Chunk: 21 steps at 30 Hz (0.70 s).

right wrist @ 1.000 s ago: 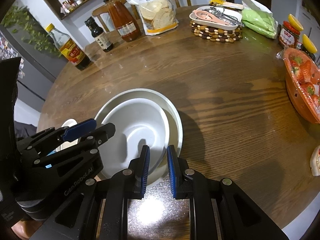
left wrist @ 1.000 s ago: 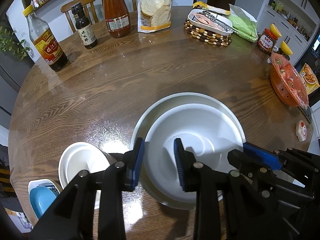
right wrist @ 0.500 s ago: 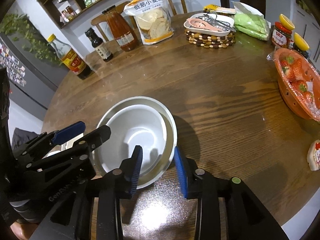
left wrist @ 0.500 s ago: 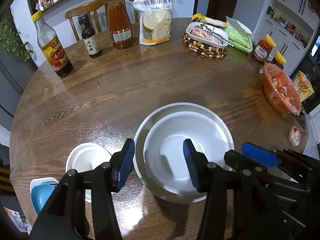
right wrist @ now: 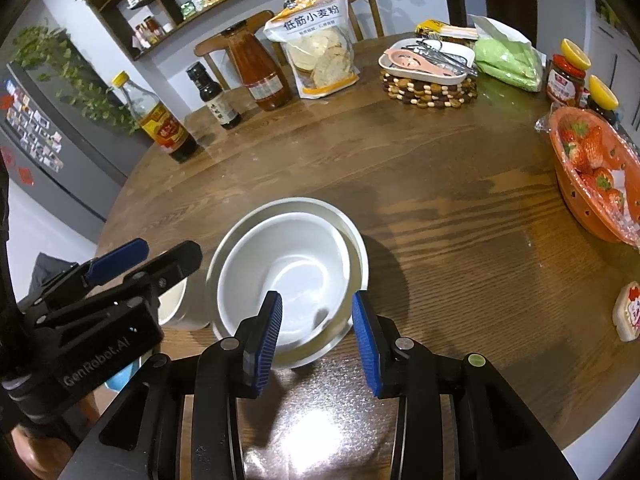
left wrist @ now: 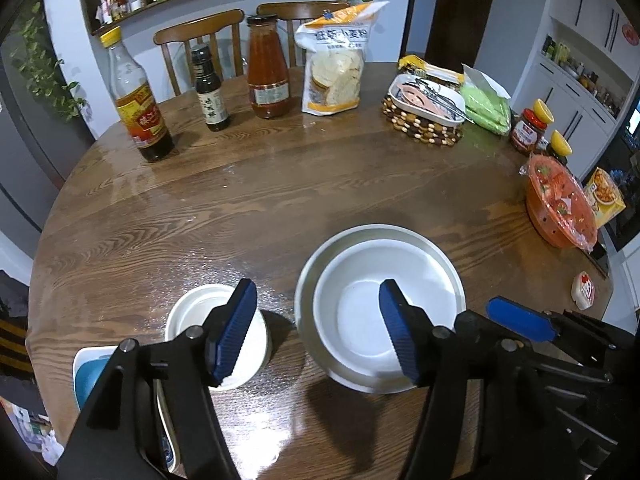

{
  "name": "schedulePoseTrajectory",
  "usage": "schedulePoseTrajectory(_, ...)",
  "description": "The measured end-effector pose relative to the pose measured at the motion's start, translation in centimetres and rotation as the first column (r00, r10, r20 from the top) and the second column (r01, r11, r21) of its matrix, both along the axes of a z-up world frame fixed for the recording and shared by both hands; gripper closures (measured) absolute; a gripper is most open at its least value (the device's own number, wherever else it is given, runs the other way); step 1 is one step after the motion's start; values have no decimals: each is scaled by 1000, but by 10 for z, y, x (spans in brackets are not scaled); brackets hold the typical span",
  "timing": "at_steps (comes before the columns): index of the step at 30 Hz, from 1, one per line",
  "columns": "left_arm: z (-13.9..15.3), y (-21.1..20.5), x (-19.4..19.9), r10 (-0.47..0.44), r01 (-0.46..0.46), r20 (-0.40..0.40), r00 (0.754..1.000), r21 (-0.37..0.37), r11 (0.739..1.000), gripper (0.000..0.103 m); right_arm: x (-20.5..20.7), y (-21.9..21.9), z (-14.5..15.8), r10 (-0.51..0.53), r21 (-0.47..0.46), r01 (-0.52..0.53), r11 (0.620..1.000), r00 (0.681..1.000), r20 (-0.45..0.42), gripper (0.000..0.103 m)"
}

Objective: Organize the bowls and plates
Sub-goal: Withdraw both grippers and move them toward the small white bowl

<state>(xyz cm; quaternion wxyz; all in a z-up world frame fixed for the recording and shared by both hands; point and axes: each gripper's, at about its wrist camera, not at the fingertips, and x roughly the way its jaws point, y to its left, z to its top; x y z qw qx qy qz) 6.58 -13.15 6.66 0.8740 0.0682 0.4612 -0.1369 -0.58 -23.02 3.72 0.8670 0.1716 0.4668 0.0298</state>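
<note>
A white bowl (left wrist: pixel 384 312) sits nested in a wider white plate (left wrist: pixel 320 264) on the round wooden table (left wrist: pixel 280 200). My left gripper (left wrist: pixel 316 292) hovers above the stack's left rim; its jaws are opening and nothing is between the pads. A small white bowl (left wrist: pixel 188 312) stands left of the stack, and a blue bowl (left wrist: pixel 90 372) lies at the table's near-left edge. In the right wrist view my right gripper (right wrist: pixel 316 300) hangs over the near rim of the bowl (right wrist: pixel 288 256) and plate (right wrist: pixel 352 232), jaws opening, pads clear of the rim.
Along the far edge stand three bottles (left wrist: pixel 138 104), a flour bag (left wrist: pixel 336 60), a dish of utensils on a beaded mat (left wrist: pixel 424 116) and a green bag (left wrist: pixel 486 108). Jars (right wrist: pixel 564 80) and an orange strawberry basket (right wrist: pixel 596 184) line the right. Chairs stand behind.
Both grippers have opened off the bowl's rim and drawn up and back from the stack. The left one widened most. The nested bowl and plate stay on the table.
</note>
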Motion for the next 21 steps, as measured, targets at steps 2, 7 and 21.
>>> schedulePoseTrajectory(2,2,5,-1,11,-11,-1,1000,-7,1000,39,0,2,1,6,-1,-6,1000,1000,0,66)
schedulePoseTrajectory(7,5,14,-6,35,-35,4,999,-16,999,39,-3,8,3,21,-4,-21,1000,1000,4,66)
schedulePoseTrajectory(21,9,47,-15,113,-113,12,993,-29,993,39,-7,27,4,65,-7,-65,998,998,9,66)
